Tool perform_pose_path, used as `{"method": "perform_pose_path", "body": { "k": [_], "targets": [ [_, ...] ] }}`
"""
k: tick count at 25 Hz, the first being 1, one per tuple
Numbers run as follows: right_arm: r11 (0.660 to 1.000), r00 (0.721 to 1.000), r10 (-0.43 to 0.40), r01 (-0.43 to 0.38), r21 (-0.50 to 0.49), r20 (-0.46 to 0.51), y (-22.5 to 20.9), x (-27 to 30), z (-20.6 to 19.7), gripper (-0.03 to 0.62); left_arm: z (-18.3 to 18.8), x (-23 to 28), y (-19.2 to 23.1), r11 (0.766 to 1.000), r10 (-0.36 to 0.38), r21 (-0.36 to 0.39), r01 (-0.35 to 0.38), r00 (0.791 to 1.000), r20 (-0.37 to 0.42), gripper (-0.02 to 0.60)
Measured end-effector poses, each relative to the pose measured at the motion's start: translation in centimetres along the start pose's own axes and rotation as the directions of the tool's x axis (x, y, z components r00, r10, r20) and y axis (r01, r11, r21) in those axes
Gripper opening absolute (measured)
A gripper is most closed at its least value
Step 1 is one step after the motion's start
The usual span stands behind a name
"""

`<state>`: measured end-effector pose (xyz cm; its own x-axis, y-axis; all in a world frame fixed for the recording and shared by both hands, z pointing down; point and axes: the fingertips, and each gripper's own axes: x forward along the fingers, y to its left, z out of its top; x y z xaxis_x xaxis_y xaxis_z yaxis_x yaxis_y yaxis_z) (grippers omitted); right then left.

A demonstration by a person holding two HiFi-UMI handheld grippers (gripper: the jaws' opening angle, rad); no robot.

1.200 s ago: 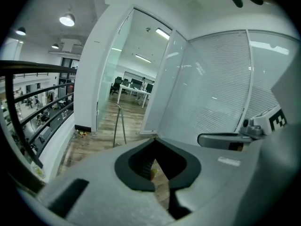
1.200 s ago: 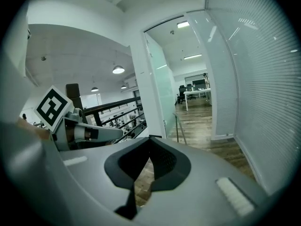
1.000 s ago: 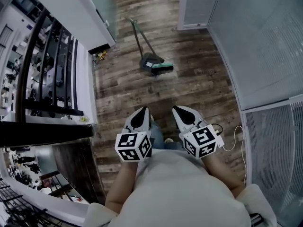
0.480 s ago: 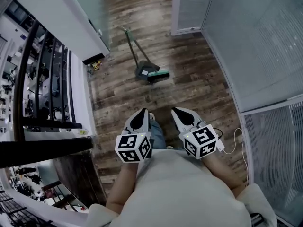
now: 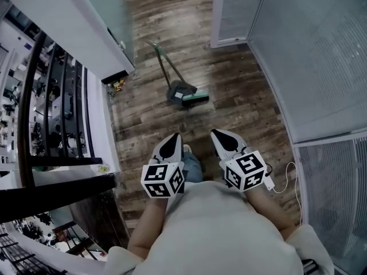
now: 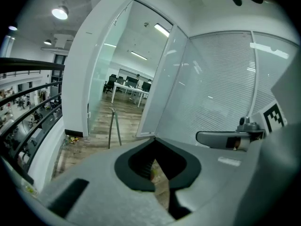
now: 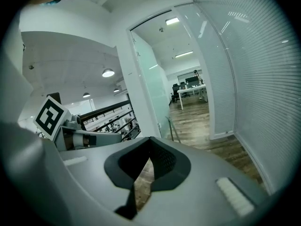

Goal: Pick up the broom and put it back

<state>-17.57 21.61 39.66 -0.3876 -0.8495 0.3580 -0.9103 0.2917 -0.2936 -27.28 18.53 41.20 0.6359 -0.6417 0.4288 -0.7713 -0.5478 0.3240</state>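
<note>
1. Your left gripper (image 5: 174,140) is closed. In the left gripper view the jaw tips meet and it is empty.
2. Your right gripper (image 5: 220,136) is closed too. In the right gripper view the tips are together with nothing held.
3. Both grippers sit side by side just in front of your torso. They point ahead and slightly down over the floor (image 5: 246,96).
4. The broom (image 5: 195,99) is on the wood floor well ahead of both grippers, touching neither.
5. Its teal head lies flat, right against a dark dustpan (image 5: 177,88) on its left in the head view.
6. Two thin handles rise from the pair and slant up-left toward the glass door (image 5: 106,7). You can't tell which handle goes with which.
7. In the left gripper view the handles (image 6: 113,128) show as a narrow upright pair beyond the jaws, left of centre, in front of the doorway.
8. In the right gripper view a handle (image 7: 172,126) stands just right of the jaw tips, far off, by the glass door edge.
9. The blinds wall (image 5: 321,56) runs along your right. The dark railing (image 5: 31,85) runs along your left, past the white wall.
10. A white cable (image 5: 285,177) loops off the right gripper's back end.
11. There are small yellow bits (image 5: 117,85) at the wall base, left of the dustpan. They are too small to tell what they are.
</note>
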Motion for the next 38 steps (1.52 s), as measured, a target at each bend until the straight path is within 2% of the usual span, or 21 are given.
{"method": "perform_pose_path", "body": {
  "k": [27,38],
  "targets": [
    [0.999,1.0,-0.029,0.029,-0.017,0.001,-0.8,12.3,5.9,0.006,7.6,7.0,9.6,0.999,-0.029,0.024,0.029,0.999,-0.018,0.005],
    [0.998,0.998,-0.055,0.055,-0.014,0.032,-2.4,17.7,8.8,0.006,10.6,10.4,14.3,0.999,-0.026,0.028,0.027,1.0,-0.014,0.005]
  ]
}}
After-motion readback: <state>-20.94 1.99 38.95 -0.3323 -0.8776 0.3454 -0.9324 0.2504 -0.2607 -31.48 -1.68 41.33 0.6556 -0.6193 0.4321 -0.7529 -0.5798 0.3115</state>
